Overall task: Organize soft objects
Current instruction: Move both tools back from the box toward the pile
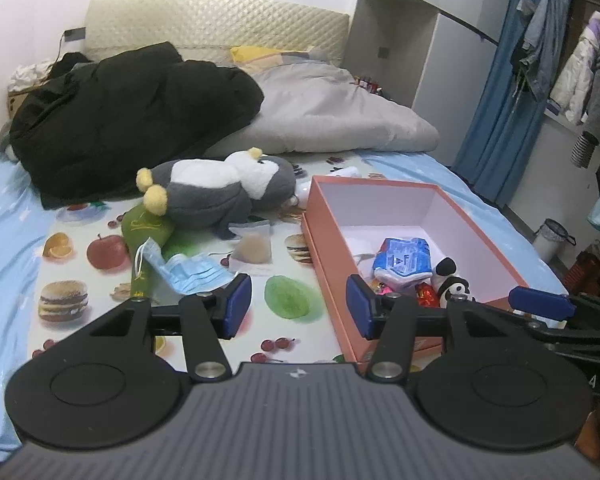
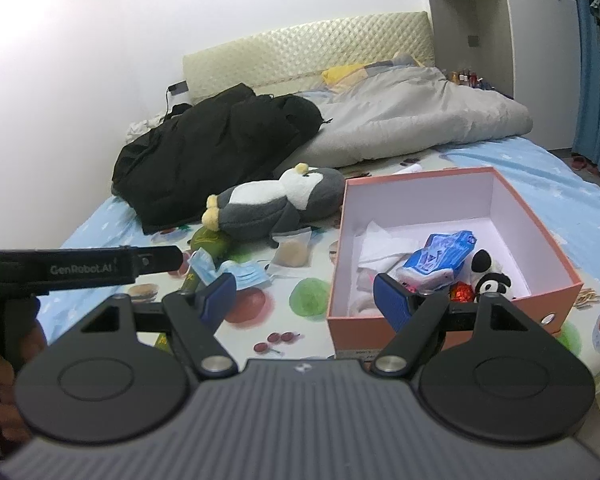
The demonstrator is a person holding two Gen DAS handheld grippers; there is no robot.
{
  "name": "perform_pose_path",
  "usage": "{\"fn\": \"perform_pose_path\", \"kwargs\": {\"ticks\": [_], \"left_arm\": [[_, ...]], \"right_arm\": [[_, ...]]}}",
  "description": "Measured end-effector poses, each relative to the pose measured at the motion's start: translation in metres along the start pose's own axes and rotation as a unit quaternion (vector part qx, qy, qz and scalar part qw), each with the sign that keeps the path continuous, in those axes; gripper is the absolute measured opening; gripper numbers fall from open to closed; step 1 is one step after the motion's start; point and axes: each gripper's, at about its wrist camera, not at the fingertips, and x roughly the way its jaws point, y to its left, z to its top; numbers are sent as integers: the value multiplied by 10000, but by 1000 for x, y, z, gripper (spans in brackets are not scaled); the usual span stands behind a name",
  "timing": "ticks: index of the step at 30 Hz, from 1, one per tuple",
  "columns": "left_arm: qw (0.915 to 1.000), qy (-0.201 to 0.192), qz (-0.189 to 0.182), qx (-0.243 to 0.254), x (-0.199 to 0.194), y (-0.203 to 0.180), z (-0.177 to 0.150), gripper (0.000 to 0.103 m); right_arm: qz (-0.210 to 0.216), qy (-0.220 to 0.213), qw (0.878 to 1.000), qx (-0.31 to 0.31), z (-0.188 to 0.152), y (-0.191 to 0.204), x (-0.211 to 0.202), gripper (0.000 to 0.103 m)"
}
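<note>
1. Left wrist view: my left gripper (image 1: 298, 306) is released, with both blue pads apart and nothing between them. It hangs over the printed mat (image 1: 100, 280), at the near left wall of the orange box (image 1: 324, 240).
2. Just ahead of my left pad lies a blue face mask (image 1: 188, 274) across a green pouch (image 1: 146, 232). Further ahead lies the grey and white plush penguin (image 1: 220, 188), on its side. A small clear bag (image 1: 254, 246) sits between penguin and mask.
3. Ahead and right, the box holds a blue packet (image 1: 404, 260) and a small panda toy (image 1: 454, 282).
4. Right wrist view: my right gripper (image 2: 304, 300) is released and empty, its right pad over the box's near end (image 2: 420, 332). The left gripper reaches in from the left edge.
</note>
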Motion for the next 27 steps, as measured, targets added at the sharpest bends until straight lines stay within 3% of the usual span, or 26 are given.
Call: {"fn": "perform_pose_path", "kwargs": {"ticks": [8,27], "left_arm": [[9999,-70,90,-24,0,15,-1,64],[9980,63,409,-473,-4,61,-28,65]], "right_arm": [[48,-5,10000,-68,-1,12,7,78],[241,191,9990,-325,-20,44,19,78]]}}
